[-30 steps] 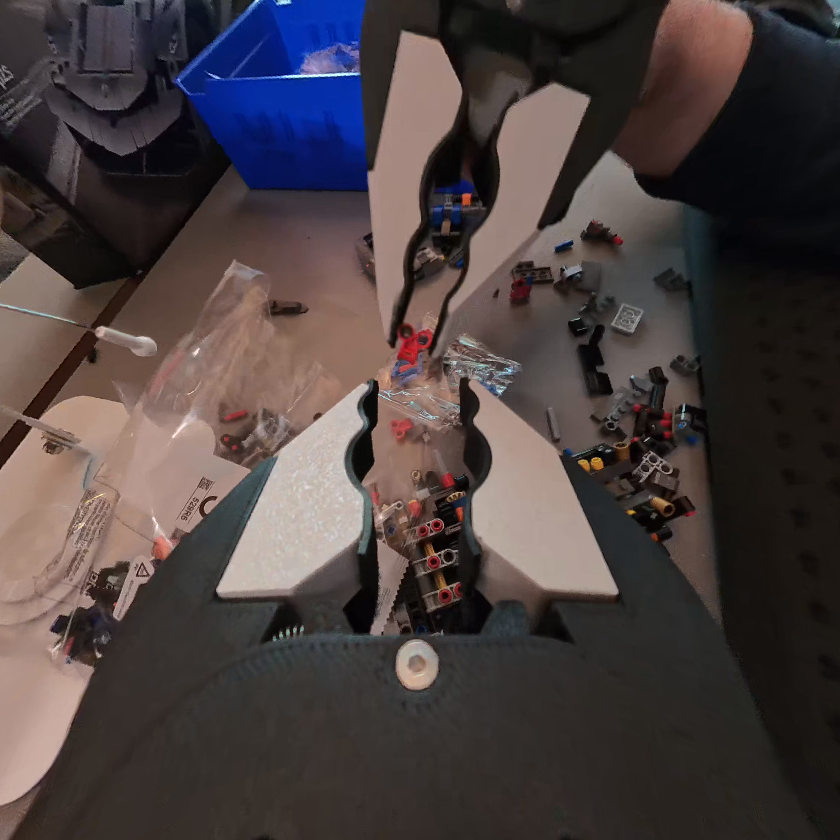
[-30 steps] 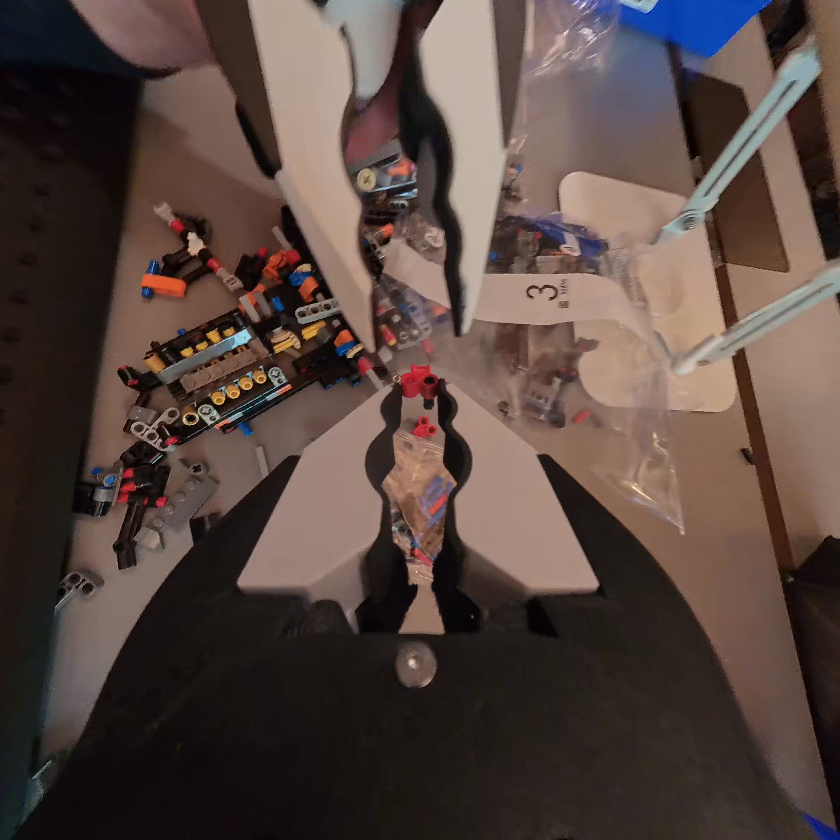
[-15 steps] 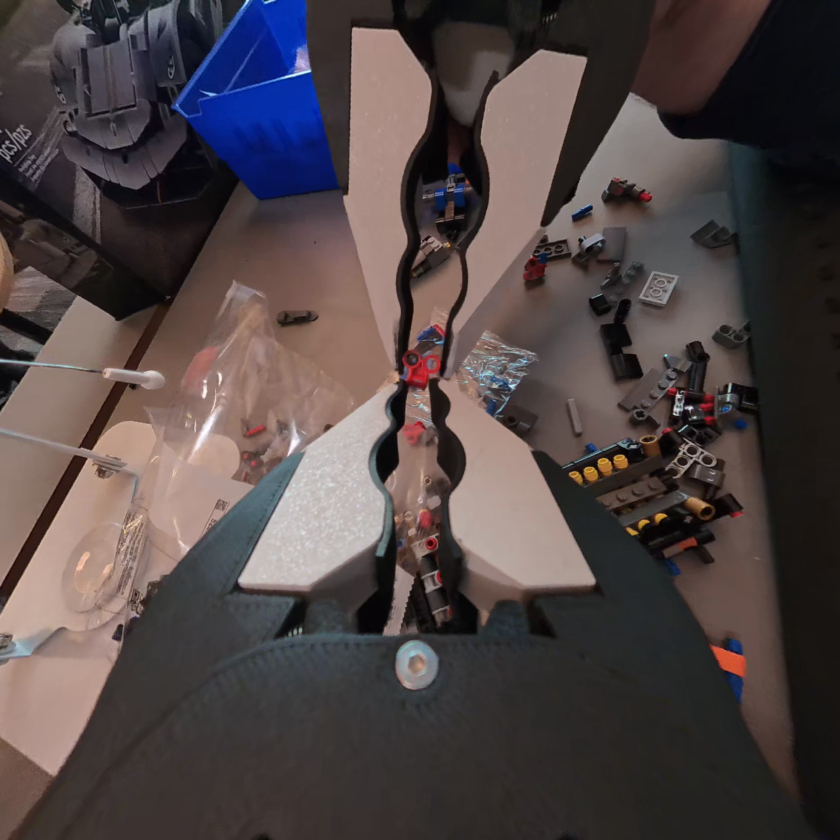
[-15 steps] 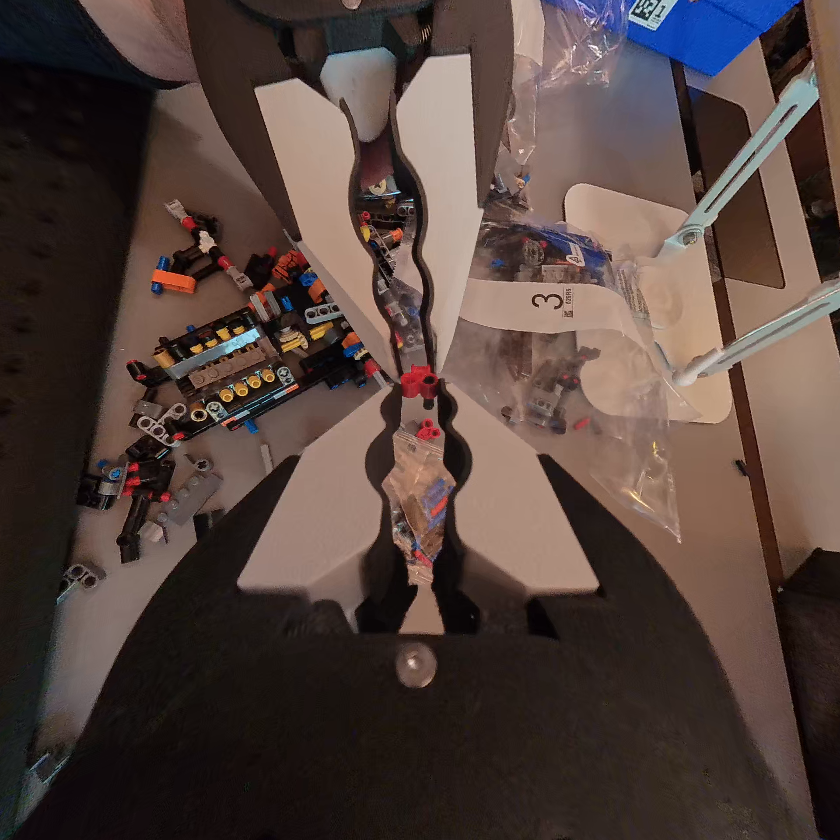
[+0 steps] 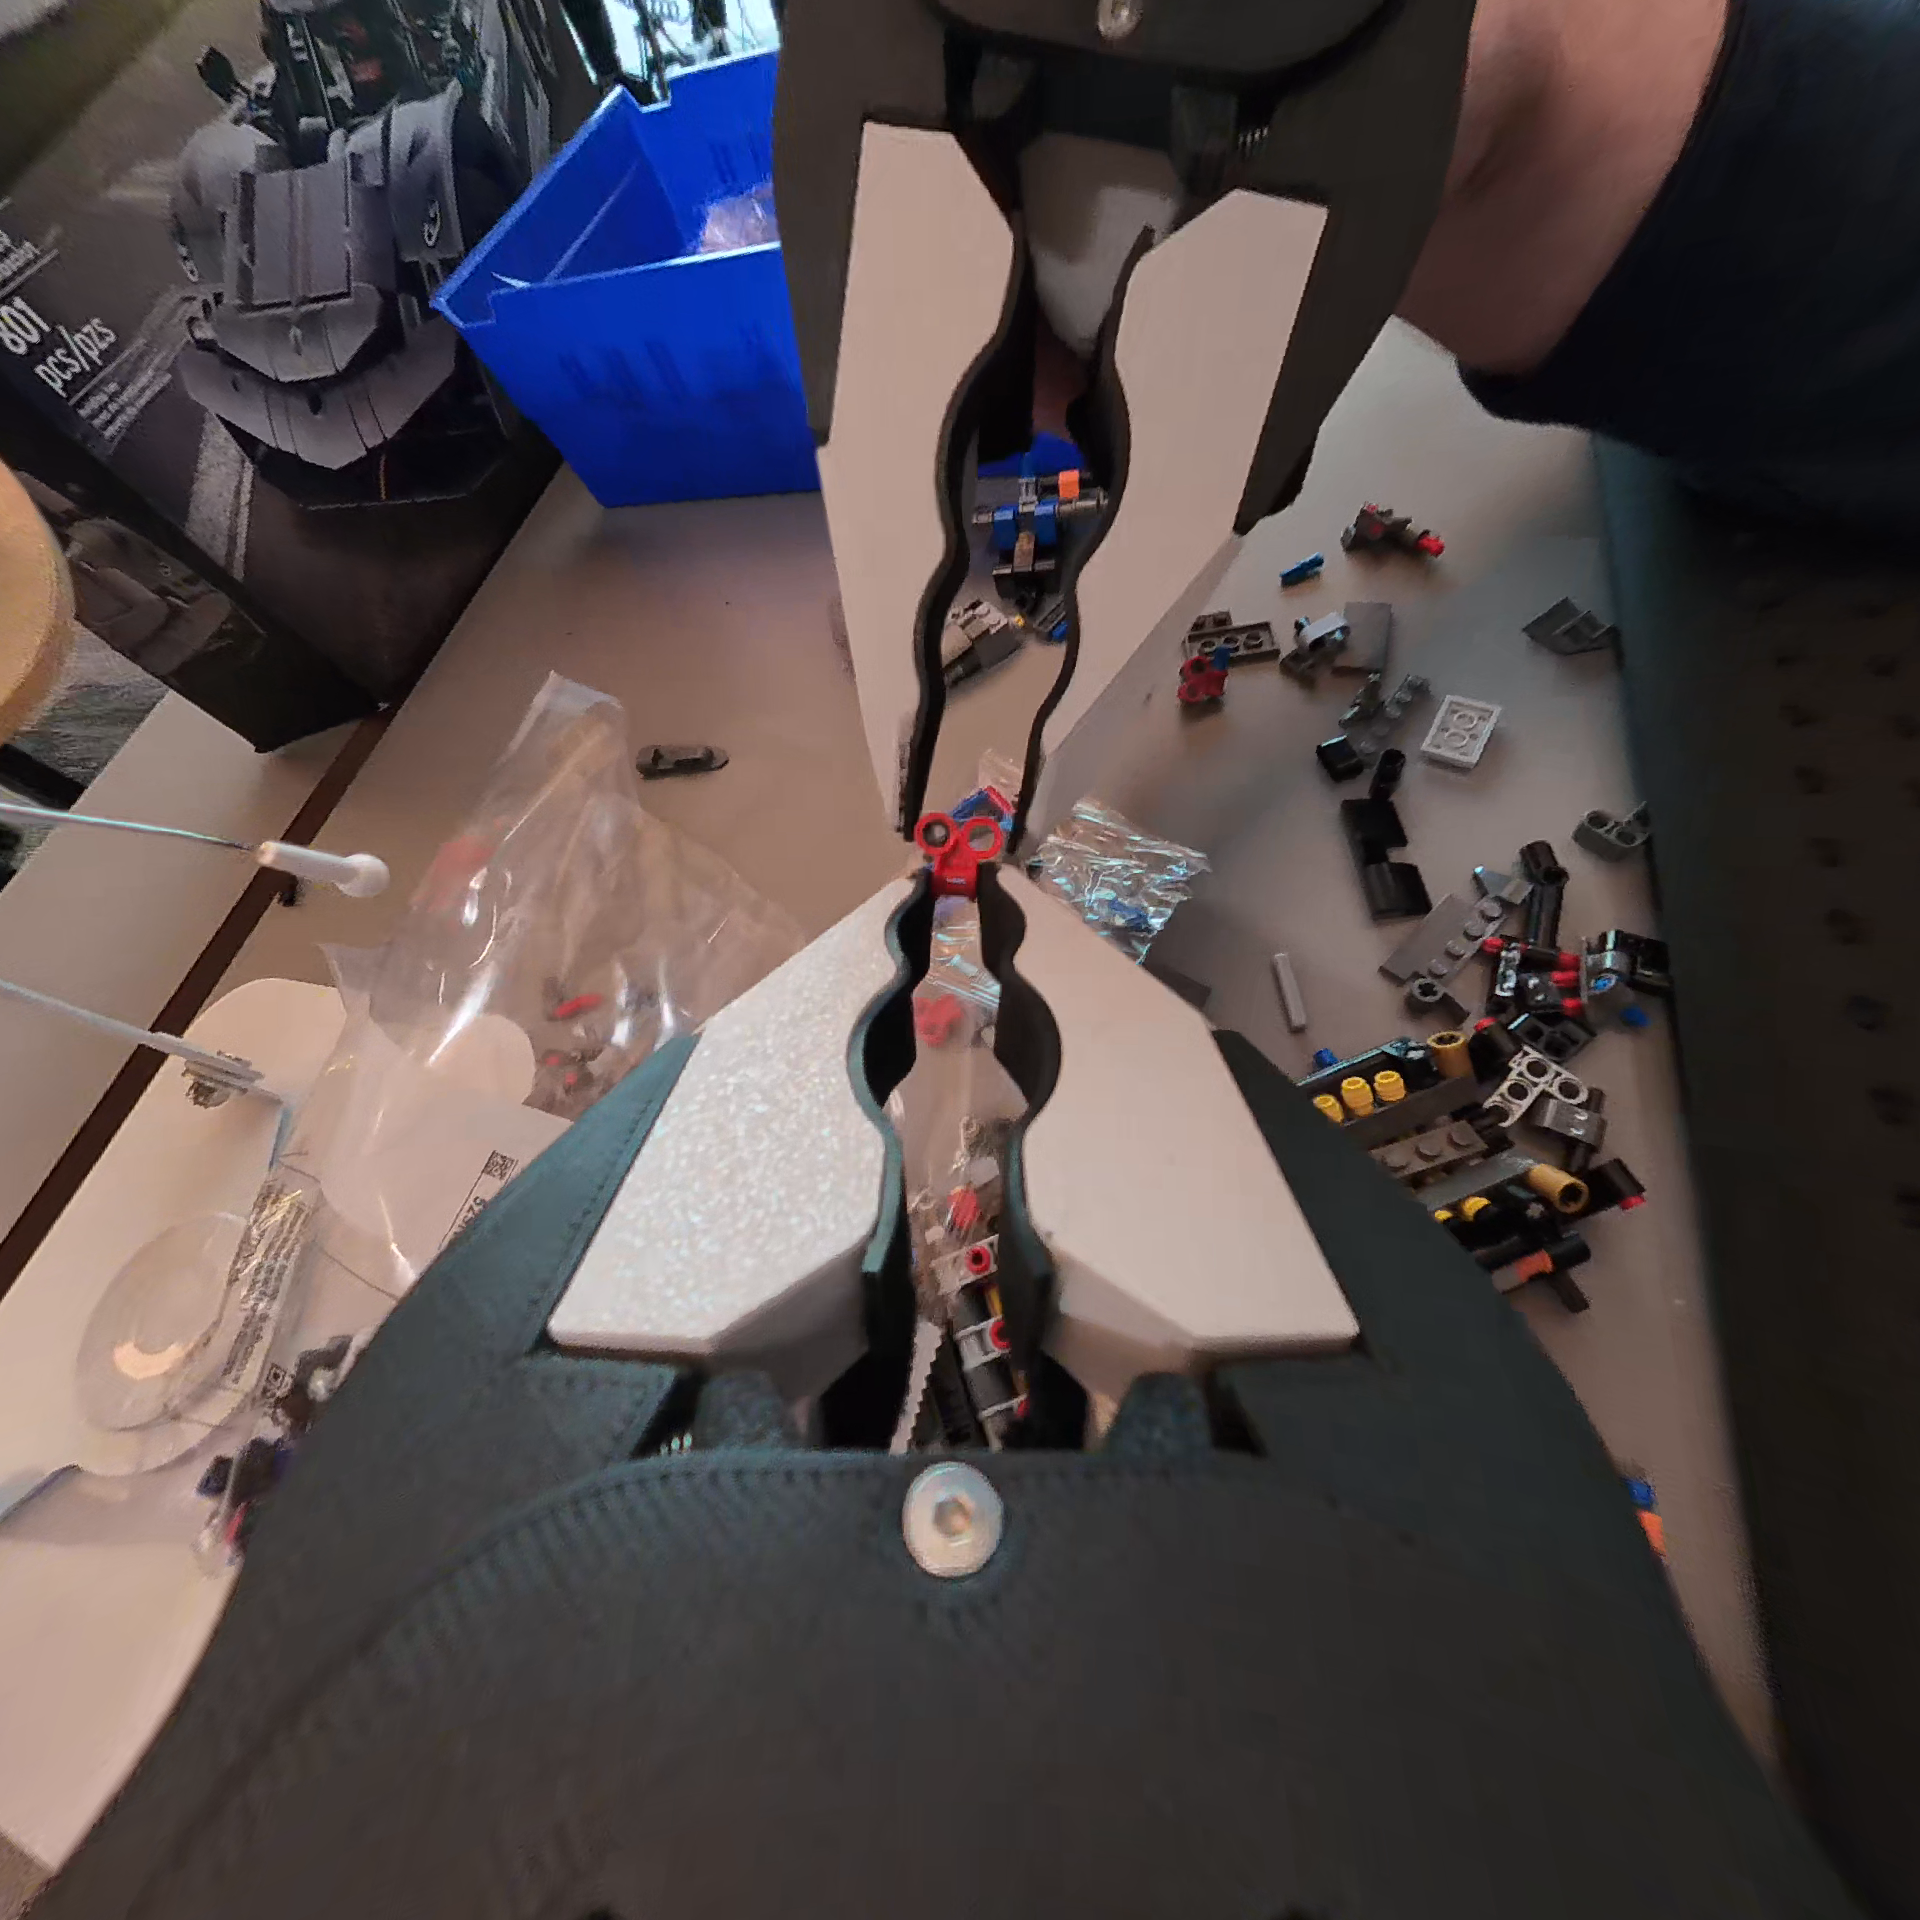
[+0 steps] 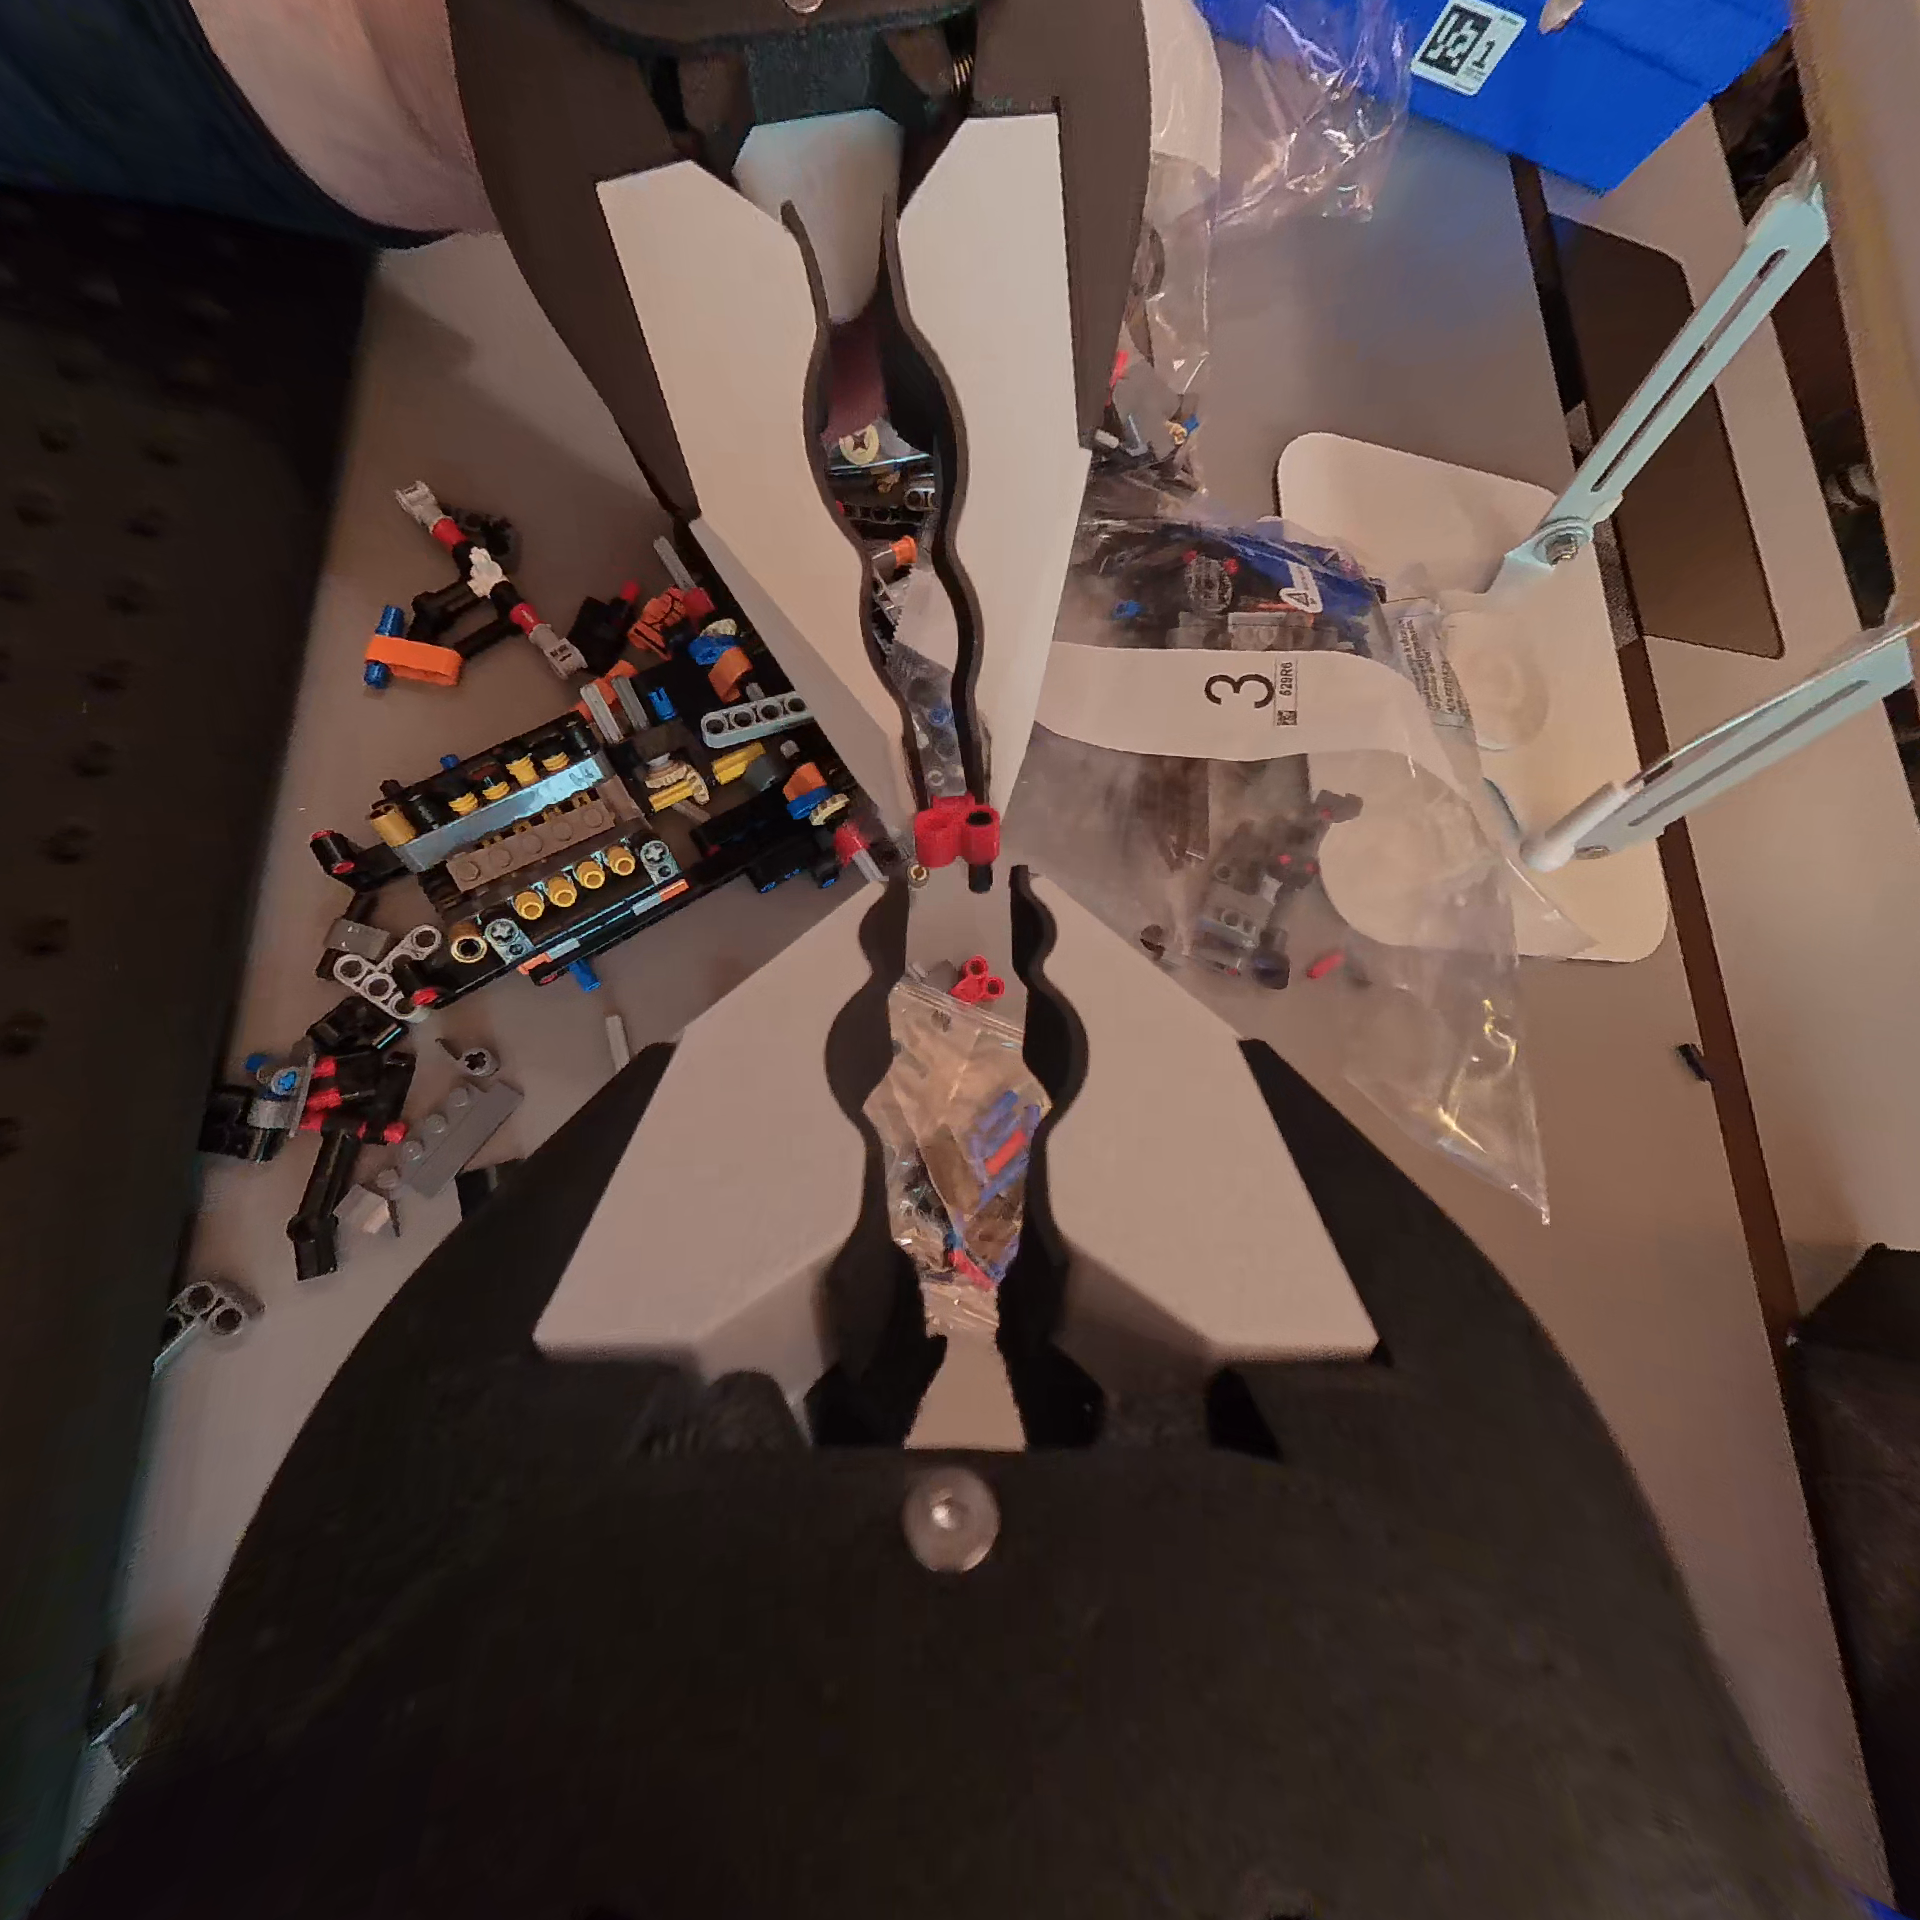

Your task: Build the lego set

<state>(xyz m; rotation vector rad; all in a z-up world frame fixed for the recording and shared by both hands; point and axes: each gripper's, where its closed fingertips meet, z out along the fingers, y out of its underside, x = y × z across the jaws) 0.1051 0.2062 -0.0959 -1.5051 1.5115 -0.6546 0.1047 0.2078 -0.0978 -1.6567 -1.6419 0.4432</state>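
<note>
Pale tabletop [image 5: 675, 623] carried the whole set, with the printed set box [image 5: 260, 312] and a blue bin [image 5: 644, 343] standing at its far left edge in the left wrist view. A person's bare forearm [image 5: 1538, 208] entered at the far right of that view.

The left tongs [image 5: 953, 883] and the right tongs [image 6: 961, 883] faced each other tip to tip above the middle of the tabletop. The left tongs were closed on a small red connector [image 5: 958, 847], which they gripped by its lower end, so that its two rings stood clear of the tips. The right tongs were slightly parted: in the right wrist view their tips stood just short of the red connector [image 6: 954, 831], and a black pin hung from the connector toward them. No grip by the right tongs could be seen.

Clear plastic bags [image 5: 582, 883] of parts lay to the left in the left wrist view, one of them a numbered bag [image 6: 1247, 717] resting partly on a white stand base [image 6: 1455, 520]. A partly built black assembly [image 6: 540, 852] with yellow pins lay on the left in the right wrist view. Loose pieces [image 5: 1455, 935] in grey, black and red were scattered around it. A small crinkled bag [image 5: 1122, 873] lay on the tabletop below the tips.
</note>
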